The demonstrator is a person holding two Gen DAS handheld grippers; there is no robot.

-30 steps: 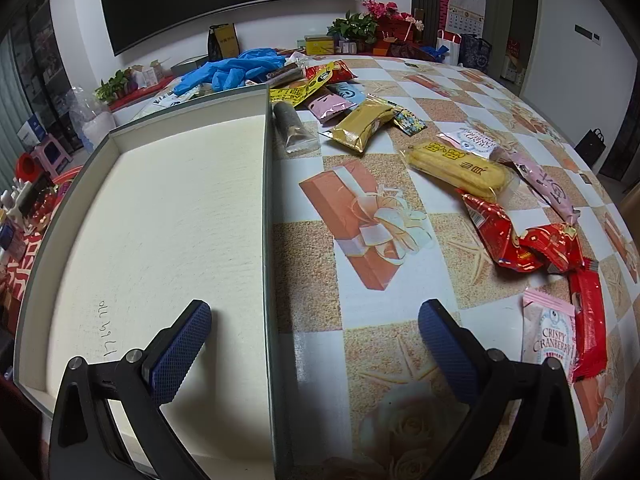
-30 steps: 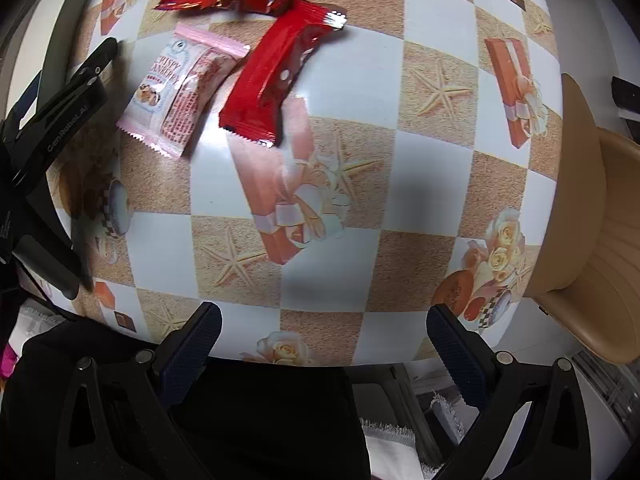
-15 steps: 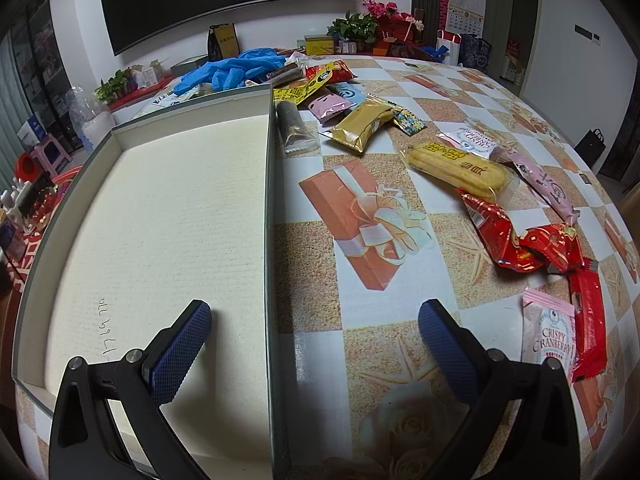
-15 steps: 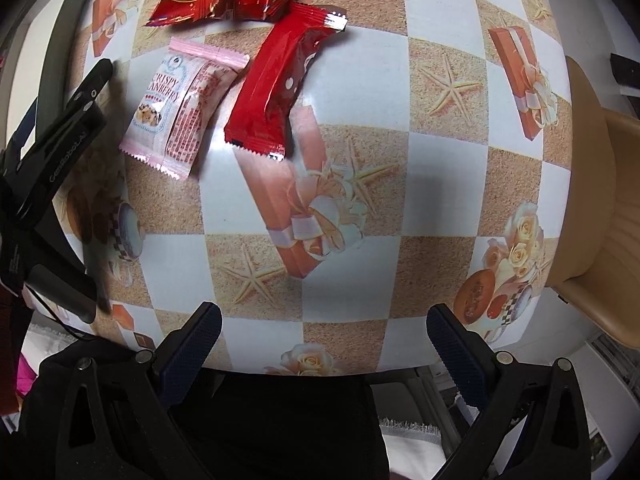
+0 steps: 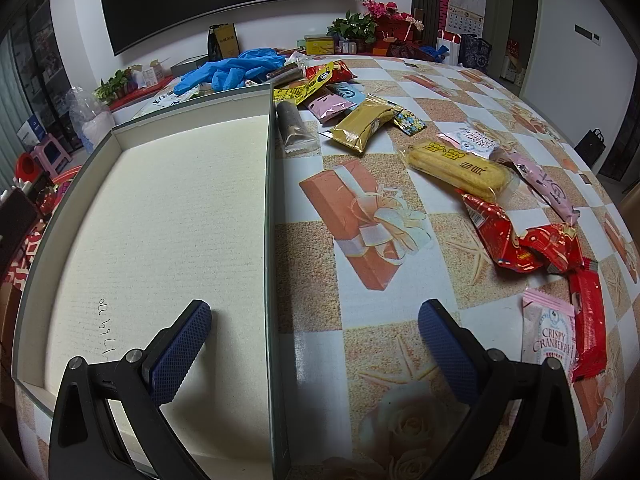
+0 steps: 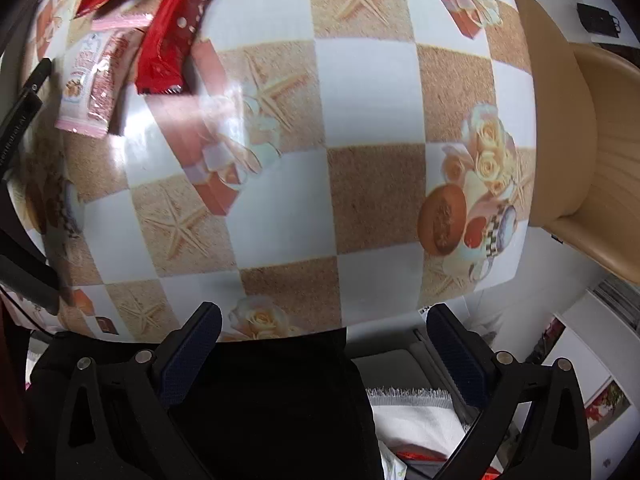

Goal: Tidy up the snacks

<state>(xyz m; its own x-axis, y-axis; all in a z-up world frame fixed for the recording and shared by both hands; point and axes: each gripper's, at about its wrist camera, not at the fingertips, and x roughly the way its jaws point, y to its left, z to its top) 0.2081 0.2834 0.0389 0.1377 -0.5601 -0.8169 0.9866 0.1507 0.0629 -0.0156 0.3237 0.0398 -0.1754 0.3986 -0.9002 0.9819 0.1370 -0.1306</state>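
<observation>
A shallow grey box (image 5: 272, 208) with a bare cream floor lies at the table's left. Snack packets lie scattered to its right: a gold pack (image 5: 362, 122), a yellow cake pack (image 5: 460, 166), crumpled red packs (image 5: 520, 240), a red bar (image 5: 588, 320) and a pink cranberry pack (image 5: 548, 334). My left gripper (image 5: 314, 344) is open and empty, straddling the box's right wall near the front edge. My right gripper (image 6: 322, 356) is open and empty over the table's front edge; the cranberry pack (image 6: 90, 84) and red bar (image 6: 168, 40) lie far up-left of it.
Blue gloves (image 5: 228, 68), small boxes and potted plants (image 5: 356, 28) crowd the table's far end. A tan chair (image 6: 592, 152) stands at the table's right. The left gripper's black body (image 6: 20, 128) shows at the right view's left edge. Dark-clothed legs sit below the table edge.
The left view is unchanged. The right gripper has moved in over the table, so the packets slid toward the upper left of its view, which is now blurred.
</observation>
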